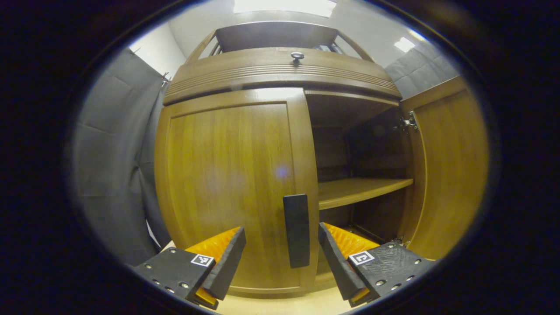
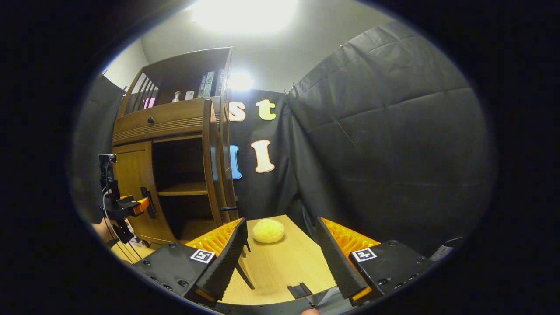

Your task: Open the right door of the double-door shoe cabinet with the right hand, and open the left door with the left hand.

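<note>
**Right door open, left door closed**

Black cloth walls close in the booth around a pale wooden bench point(image 2: 280, 262). The shoe cabinet point(image 1: 280, 74) stands at the bench's far end. Its right door point(image 1: 450, 170) is swung wide, baring an inner shelf point(image 1: 363, 190); its left door point(image 1: 227, 188) sits flush and closed. A round yellow bun-like object point(image 2: 268, 230) lies on the bench beside the cabinet.

Your left hand-held gripper point(image 1: 282, 258) is spread wide, its fingers flanking the left door's dark handle point(image 1: 297, 230) without touching it. Your right hand-held gripper point(image 2: 280, 258) is also spread wide, holding nothing, over the bench, well apart from the cabinet.
</note>
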`<state>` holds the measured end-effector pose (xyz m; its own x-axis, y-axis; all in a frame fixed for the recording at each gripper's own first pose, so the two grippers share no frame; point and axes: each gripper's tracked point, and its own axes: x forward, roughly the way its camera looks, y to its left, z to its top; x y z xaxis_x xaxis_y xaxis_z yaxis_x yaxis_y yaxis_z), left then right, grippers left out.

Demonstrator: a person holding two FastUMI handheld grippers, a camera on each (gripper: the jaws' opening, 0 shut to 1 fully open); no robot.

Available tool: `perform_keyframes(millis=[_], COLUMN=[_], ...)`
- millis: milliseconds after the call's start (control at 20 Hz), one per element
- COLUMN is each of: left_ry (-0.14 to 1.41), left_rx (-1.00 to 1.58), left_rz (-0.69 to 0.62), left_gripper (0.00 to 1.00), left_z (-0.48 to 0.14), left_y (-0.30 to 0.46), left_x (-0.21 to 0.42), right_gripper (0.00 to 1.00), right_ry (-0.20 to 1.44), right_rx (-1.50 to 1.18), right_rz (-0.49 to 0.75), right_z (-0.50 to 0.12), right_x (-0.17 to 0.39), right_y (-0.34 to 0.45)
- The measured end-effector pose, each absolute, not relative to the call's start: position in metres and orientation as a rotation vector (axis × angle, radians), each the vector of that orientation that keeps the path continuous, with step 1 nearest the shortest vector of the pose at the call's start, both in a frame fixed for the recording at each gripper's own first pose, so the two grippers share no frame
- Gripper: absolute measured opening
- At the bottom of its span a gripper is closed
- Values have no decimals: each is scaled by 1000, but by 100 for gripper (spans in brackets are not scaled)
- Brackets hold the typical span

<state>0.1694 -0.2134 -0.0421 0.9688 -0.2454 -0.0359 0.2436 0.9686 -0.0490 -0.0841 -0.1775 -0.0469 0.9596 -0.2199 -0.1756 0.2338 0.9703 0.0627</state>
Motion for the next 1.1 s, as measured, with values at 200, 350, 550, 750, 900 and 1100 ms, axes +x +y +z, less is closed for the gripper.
perform_keyframes(millis=[200, 350, 550, 750, 900, 1100], left_ry=[74, 75, 66, 68, 115, 127], left_rx=[-56, -70, -126, -87, -120, -131], left_rz=[-243, -260, -280, -276, -266, -257], left_gripper=[97, 94, 70, 39, 27, 22], left_z=[-47, -46, -41, -41, -42, -40], left_y=[-216, -220, -233, -236, -237, -235], left_x=[182, 184, 187, 186, 184, 176], right_gripper=[98, 98, 98, 98, 98, 98], right_ry=[171, 175, 172, 185, 189, 179], right_rx=[85, 79, 102, 113, 103, 118], right_rz=[-234, -238, -234, -212, -196, -175], right_z=[-47, -48, -43, -45, -47, -43], right_x=[-86, -89, -89, -90, -87, -85], right_y=[-178, -181, -182, -176, -174, -168])
